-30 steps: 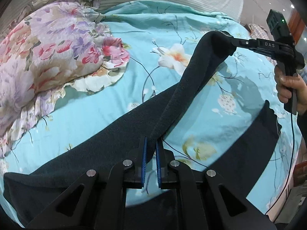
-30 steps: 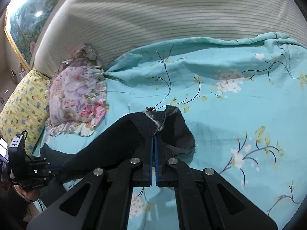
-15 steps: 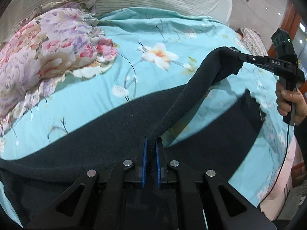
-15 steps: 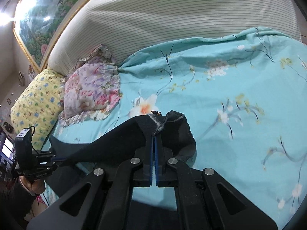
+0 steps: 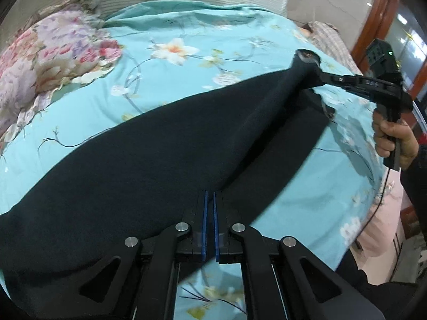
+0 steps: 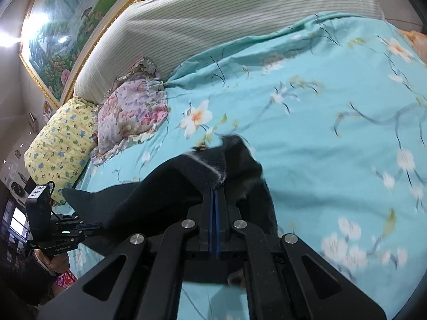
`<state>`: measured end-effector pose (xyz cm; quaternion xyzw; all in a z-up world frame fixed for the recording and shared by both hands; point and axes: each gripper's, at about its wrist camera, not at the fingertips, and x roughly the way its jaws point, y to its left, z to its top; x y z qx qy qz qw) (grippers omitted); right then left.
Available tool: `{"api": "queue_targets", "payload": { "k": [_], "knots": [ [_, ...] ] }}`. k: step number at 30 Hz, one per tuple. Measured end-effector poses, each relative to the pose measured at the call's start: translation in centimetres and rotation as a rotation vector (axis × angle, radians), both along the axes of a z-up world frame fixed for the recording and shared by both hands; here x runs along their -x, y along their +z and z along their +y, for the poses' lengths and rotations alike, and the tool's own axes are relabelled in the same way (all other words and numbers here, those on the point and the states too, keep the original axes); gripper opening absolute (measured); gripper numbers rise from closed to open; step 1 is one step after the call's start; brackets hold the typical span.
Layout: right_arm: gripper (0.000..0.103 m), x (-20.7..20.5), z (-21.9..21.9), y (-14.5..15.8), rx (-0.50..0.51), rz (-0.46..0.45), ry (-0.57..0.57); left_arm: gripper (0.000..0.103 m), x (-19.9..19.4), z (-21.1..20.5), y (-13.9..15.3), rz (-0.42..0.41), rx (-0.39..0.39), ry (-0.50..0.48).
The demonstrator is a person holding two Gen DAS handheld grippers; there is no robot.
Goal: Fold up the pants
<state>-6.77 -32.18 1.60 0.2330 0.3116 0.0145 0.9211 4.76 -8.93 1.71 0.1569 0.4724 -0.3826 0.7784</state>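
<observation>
Dark pants point(image 5: 138, 160) lie on a turquoise flowered bedspread point(image 5: 186, 26). My left gripper point(image 5: 209, 200) is shut on one end of a pant leg at the bottom of the left wrist view. My right gripper point(image 6: 214, 190) is shut on the other end, at the waistband point(image 6: 205, 165), which shows a pale seam. The held leg is stretched between the two grippers and hangs over the other leg point(image 5: 288, 144) lying flat. The right gripper also shows in the left wrist view point(image 5: 307, 61), and the left one in the right wrist view point(image 6: 90, 225).
A floral pillow point(image 5: 48, 53) and a yellow patterned pillow point(image 6: 58, 144) lie at the head of the bed. A striped headboard point(image 6: 213, 13) stands behind. The bed's edge point(image 5: 373, 213) drops off at the right, with a plaid cloth point(image 5: 328, 34) beyond.
Both grippers have carried the held leg toward the near side, over the other leg. The blue gap between the two legs has closed and the fabric now lies lower and flatter.
</observation>
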Motion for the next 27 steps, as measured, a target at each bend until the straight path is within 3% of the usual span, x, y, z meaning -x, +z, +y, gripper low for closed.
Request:
{"api": "queue_targets", "payload": {
  "k": [11, 17, 18, 19, 20, 21, 23, 27],
  "knots": [
    [0.002, 3.5, 0.4, -1.4, 0.014, 0.019, -0.033, 0.006, 1.7, 0.6, -1.4, -0.001, -0.048, 0.008],
    [0.007, 3.7, 0.2, -2.1, 0.022, 0.073, -0.103, 0.010, 0.0, 3.6, -2.1, 0.095, -0.019, 0.136],
    [0.013, 4.0, 0.2, -2.3, 0.011, 0.082, -0.115, 0.011, -0.3, 4.3, -2.1, 0.111, -0.008, 0.161],
    [0.031, 4.4, 0.2, -2.4, 0.001, 0.086, -0.128, 0.011, -0.5, 4.9, -2.2, 0.120, -0.001, 0.186],
    [0.043, 4.6, 0.2, -2.5, -0.005, 0.088, -0.140, 0.015, -0.7, 5.3, -2.3, 0.125, 0.002, 0.208],
    [0.057, 5.3, 0.4, -2.5, -0.007, 0.078, -0.158, 0.026, -0.9, 5.8, -2.4, 0.134, 0.004, 0.232],
    [0.058, 6.1, 0.7, -2.4, -0.006, 0.059, -0.173, 0.042, -1.3, 6.7, -2.6, 0.164, 0.017, 0.284],
    [0.058, 7.7, 1.9, -2.1, -0.080, 0.012, -0.171, 0.047, -2.1, 8.8, -3.1, 0.239, 0.074, 0.402]
  ]
}}
